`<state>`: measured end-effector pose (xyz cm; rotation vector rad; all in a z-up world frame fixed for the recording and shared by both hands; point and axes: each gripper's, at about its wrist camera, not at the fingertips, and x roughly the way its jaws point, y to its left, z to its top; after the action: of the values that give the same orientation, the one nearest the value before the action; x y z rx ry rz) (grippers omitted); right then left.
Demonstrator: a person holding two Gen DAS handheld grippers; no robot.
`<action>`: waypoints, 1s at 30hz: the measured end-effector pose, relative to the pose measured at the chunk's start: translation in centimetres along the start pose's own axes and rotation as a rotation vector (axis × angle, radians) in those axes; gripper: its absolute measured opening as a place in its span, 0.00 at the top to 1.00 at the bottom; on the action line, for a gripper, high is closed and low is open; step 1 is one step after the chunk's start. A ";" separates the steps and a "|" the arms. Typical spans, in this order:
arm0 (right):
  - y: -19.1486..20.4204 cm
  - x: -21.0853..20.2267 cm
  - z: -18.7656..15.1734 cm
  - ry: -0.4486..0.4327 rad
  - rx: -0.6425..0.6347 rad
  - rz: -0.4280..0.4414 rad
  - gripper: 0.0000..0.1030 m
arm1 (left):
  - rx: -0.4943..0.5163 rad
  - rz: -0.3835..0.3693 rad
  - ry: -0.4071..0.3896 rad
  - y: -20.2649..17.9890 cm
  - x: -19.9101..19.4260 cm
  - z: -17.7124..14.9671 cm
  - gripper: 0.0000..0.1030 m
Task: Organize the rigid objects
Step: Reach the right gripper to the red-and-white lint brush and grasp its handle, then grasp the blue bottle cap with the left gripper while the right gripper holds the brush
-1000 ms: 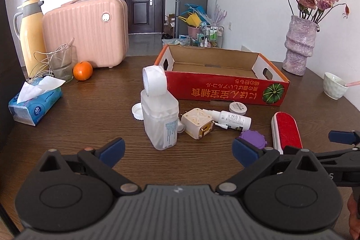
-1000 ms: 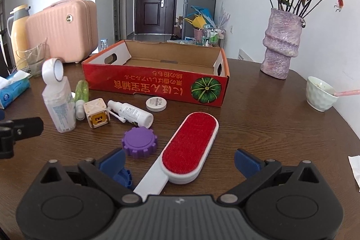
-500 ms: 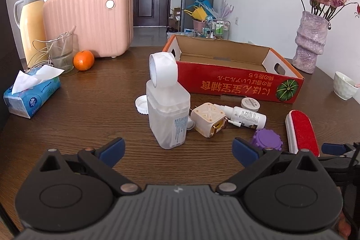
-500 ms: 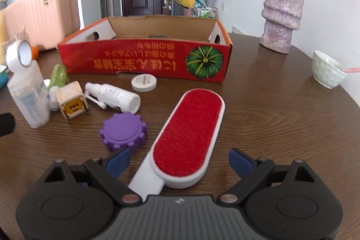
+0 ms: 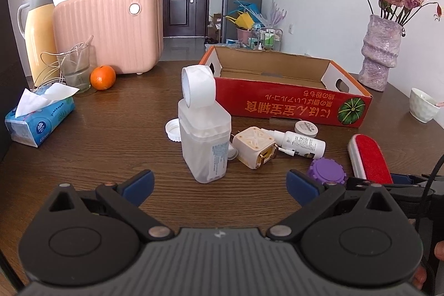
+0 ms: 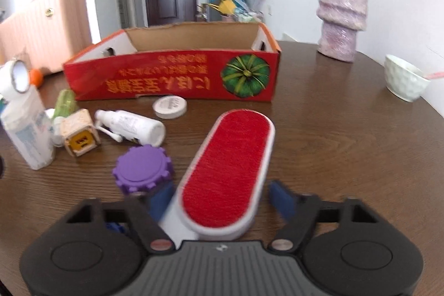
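Lint brush (image 6: pixel 226 174), red pad up with a white rim, lies on the surface (image 6: pixel 347 146) between the spread fingers of the right tongs (image 6: pixel 217 199); the tongs are open around its near end and I see no contact yet. I judge the step to be picking it up for the red cardboard box (image 6: pixel 172 76) behind. To do it well, close across the narrow white sides, not the soft pad, and keep the left finger clear of the purple gear-shaped lid (image 6: pixel 143 171) just beside it. The left tongs (image 5: pixel 219 182) are open and empty, facing the upright translucent bottle (image 5: pixel 205 140).

Only the left view shows the tissue pack (image 5: pixel 38 118), orange (image 5: pixel 102 77) and thermos (image 5: pixel 37 29); only the right view shows the green object (image 6: pixel 65 101) behind the cube (image 6: pixel 79 135).
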<state>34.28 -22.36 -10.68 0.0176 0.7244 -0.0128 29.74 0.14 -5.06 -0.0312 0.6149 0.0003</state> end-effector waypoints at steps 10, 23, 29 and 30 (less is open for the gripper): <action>-0.6 -1.5 -0.1 -0.069 0.025 0.034 0.47 | 0.014 -0.005 -0.021 -0.6 -0.5 -0.2 0.00; -1.7 -3.3 -0.3 -0.128 0.047 0.062 0.47 | 0.036 -0.010 -0.024 -1.8 -0.8 -0.4 0.00; -2.2 -4.1 -0.5 -0.147 0.056 0.075 0.47 | 0.064 -0.028 -0.011 -3.2 -0.7 -0.6 0.00; -2.3 -4.2 -0.5 -0.150 0.056 0.076 0.47 | 0.067 -0.033 -0.008 -3.5 -0.7 -0.7 0.00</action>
<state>30.76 -24.63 -8.35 0.0972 0.5731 0.0382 28.79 -3.36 -5.11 0.0237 0.6055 -0.0526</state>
